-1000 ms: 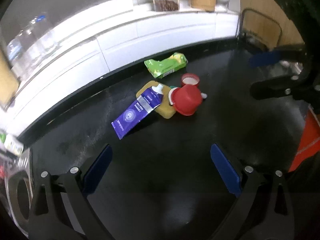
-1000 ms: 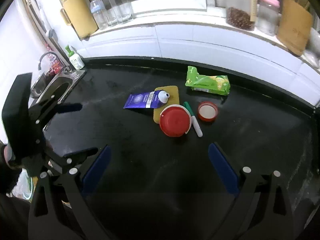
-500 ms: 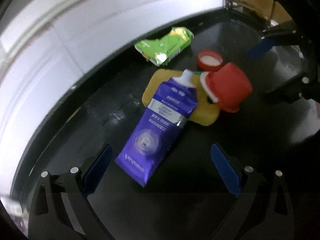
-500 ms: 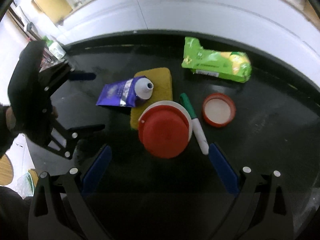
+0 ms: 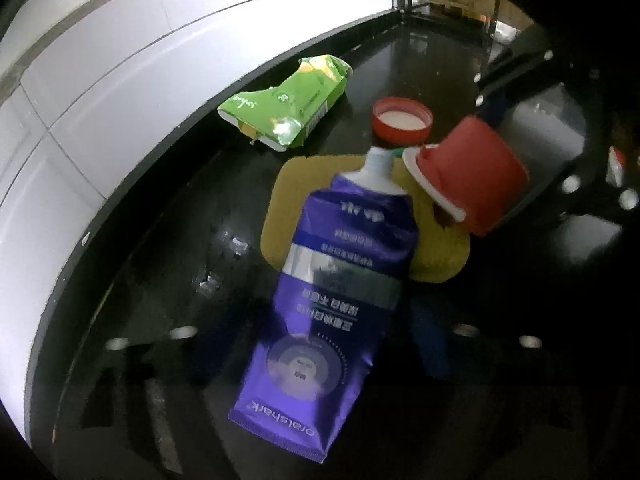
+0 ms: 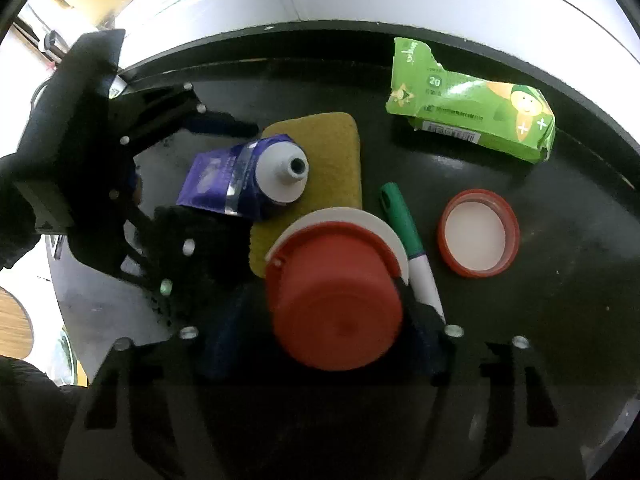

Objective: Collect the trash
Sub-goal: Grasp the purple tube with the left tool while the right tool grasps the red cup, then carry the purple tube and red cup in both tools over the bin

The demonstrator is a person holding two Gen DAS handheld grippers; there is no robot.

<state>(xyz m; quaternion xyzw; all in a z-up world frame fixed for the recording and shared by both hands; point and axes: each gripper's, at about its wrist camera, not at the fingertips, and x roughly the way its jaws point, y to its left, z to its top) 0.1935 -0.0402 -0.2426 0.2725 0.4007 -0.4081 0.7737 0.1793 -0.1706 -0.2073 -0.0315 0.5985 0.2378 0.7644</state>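
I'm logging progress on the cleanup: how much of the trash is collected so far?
Nothing looks collected yet. The left tool straddles the purple tube, the right tool the red cup, both open. The green wrapper, red lid, marker and sponge all remain on the counter.

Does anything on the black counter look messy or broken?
Yes. The purple toothpaste tube has no cap and lies squashed across the yellow sponge. The red cup is upside down, leaning on the sponge. The green wrapper is torn open and crumpled.
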